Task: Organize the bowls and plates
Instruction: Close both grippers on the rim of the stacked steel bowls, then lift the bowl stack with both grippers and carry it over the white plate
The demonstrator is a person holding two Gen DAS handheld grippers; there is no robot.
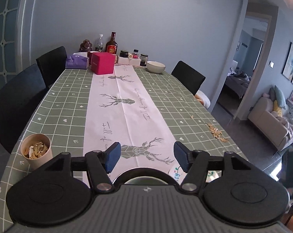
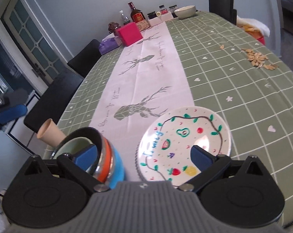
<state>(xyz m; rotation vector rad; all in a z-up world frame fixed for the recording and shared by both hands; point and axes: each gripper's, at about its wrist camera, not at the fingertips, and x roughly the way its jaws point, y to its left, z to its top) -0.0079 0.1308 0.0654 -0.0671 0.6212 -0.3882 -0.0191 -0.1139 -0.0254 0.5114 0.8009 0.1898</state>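
Jaws wide apart on both grippers, seemingly empty: left gripper, right gripper.

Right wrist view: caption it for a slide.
Open right gripper poised over a fruit-painted plate beside a blue-and-orange bowl stack on the green checked tablecloth.

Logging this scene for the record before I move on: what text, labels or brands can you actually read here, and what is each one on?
Nothing reads cleanly.
Painted plate: blue handwritten word along its left side, letters unclear.
White table runner: grey cursive lines beside the deer prints, not legible.
Brown liquor bottle: red and gold label, too small.
Small jar with red label: too small.
Purple tissue box: print too blurred.
Pink box: faint mark on its side, unreadable.
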